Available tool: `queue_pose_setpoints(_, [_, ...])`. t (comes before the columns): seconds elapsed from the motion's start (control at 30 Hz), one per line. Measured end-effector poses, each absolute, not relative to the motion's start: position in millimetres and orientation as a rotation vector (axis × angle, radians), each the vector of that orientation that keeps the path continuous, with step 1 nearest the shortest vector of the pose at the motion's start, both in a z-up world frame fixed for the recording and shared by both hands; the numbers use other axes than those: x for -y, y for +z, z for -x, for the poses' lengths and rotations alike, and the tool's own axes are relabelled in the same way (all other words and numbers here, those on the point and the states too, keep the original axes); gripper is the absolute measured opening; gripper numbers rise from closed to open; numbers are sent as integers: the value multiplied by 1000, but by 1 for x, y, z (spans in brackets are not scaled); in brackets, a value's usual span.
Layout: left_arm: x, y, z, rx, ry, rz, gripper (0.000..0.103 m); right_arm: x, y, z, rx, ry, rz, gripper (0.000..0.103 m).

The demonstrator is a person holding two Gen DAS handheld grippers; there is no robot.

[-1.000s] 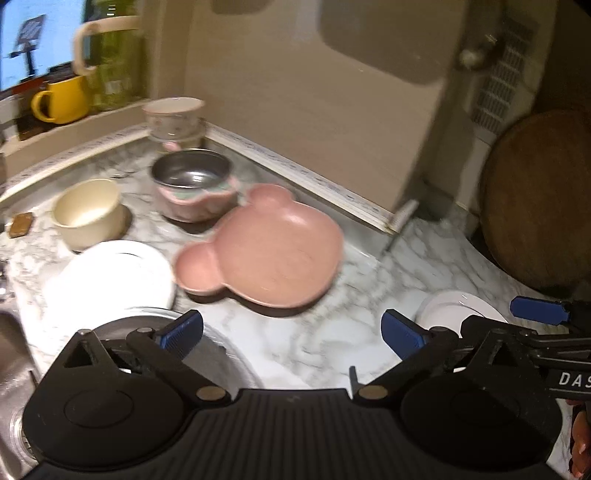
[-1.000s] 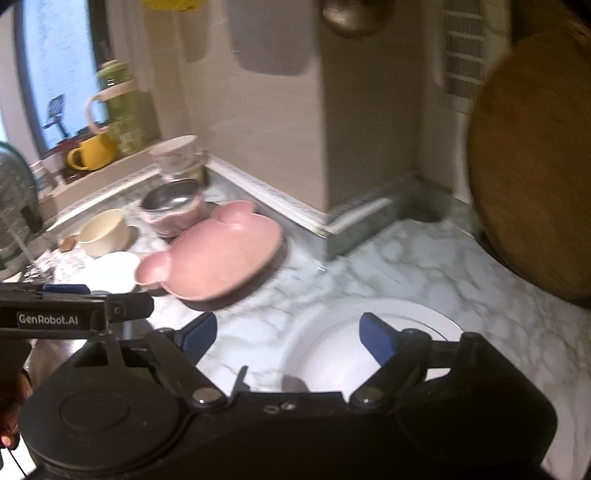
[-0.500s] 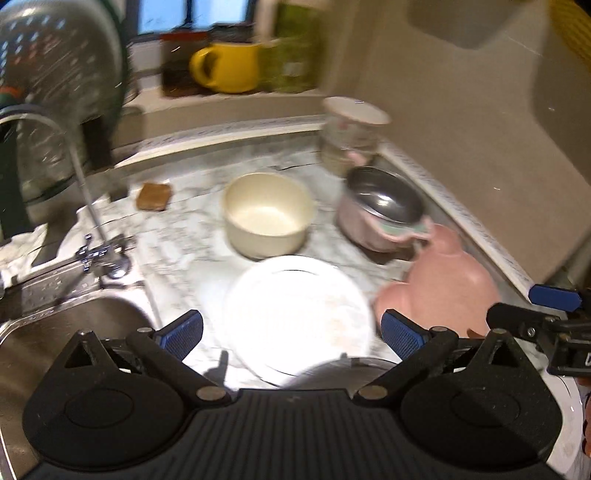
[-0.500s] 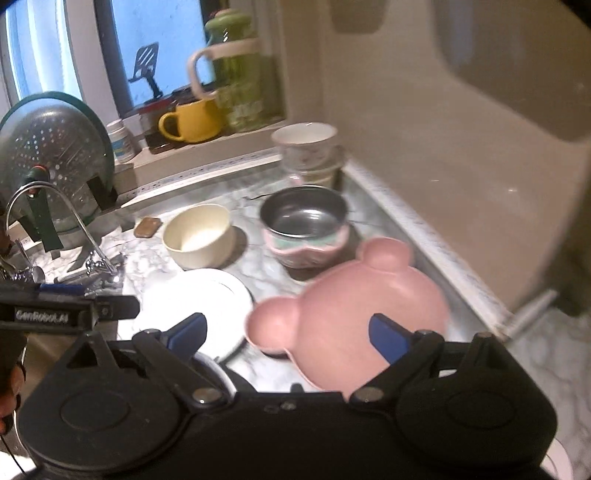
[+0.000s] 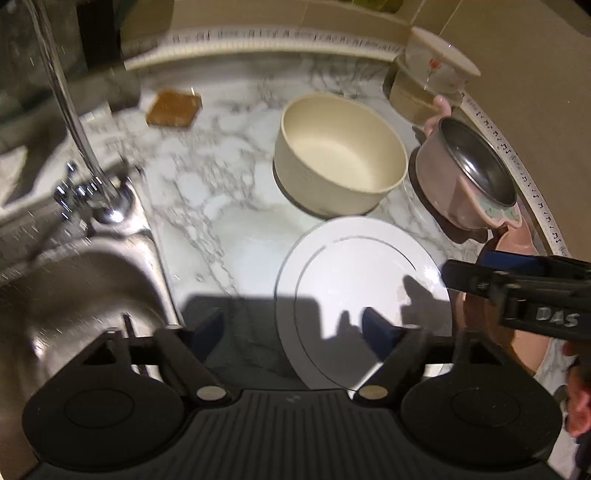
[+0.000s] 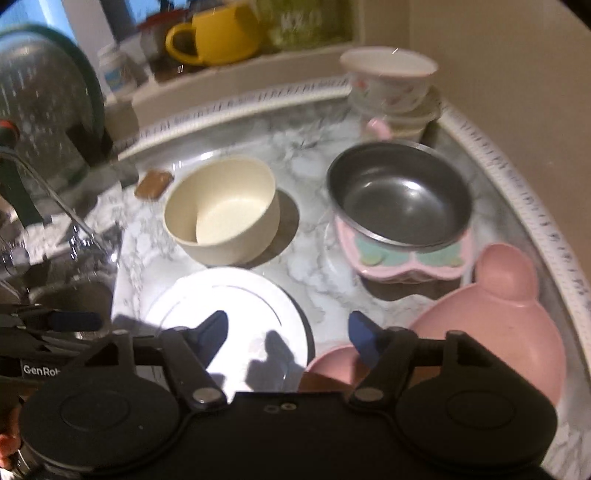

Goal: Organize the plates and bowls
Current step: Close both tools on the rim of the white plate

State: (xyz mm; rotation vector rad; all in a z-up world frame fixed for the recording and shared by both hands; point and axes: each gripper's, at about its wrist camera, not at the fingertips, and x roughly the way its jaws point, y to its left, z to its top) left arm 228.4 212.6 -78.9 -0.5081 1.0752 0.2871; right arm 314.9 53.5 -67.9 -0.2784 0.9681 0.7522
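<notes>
From the left wrist camera, the left gripper (image 5: pixel 293 330) has its two blue-tipped fingers wide apart and holds nothing; its right fingertip hangs over the near edge of the white plate (image 5: pixel 360 291), but I cannot tell if it touches. The plate lies flat on the marble counter (image 5: pixel 207 192). At twelve o'clock from the plate stands the cream bowl (image 5: pixel 340 153), and at two o'clock the steel bowl in a pink holder (image 5: pixel 467 181). The right gripper (image 5: pixel 524 284) enters at three o'clock, and the letters "DAS" can be read on it. Only this view shows the tap (image 5: pixel 79 147) and the sink (image 5: pixel 74 295) clearly, at nine o'clock. From the right wrist camera, the right gripper (image 6: pixel 290 334) is also wide apart and empty, above the gap between the white plate (image 6: pixel 229 317) and the pink bear plate (image 6: pixel 491 332). The left gripper (image 6: pixel 55 325) shows at nine o'clock with the writing "GenRo". This view alone shows the yellow mug (image 6: pixel 218 33) at twelve o'clock and the stacked bowls (image 6: pixel 391 88) at one o'clock.
</notes>
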Motion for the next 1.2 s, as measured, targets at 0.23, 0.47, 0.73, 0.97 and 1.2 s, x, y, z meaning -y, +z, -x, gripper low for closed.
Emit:
queue_pose_setpoints(0.23, [-213,-93,-235,-1086,260,563,49,-58,-86,-331,-1049,757,245,40])
queue_pose_setpoints(0.47, [-221,-94,-233,-1080,284,629,31,-55,-95,-339,-1091,768,212,21])
queue_pose_setpoints(0.73, [-231,-99,-219,-1048,276,722,22,-55,-100,-342,-1103,789,208,19])
queue_pose_setpoints(0.97, [-229,-101,-211,-1005,319,733,11,-51,-101,-342,-1077,770,168,14])
queue_pose_setpoints(1.2, [-230,-95,-209,-981,326,744,10,-51,-93,-339,-1040,741,156,9])
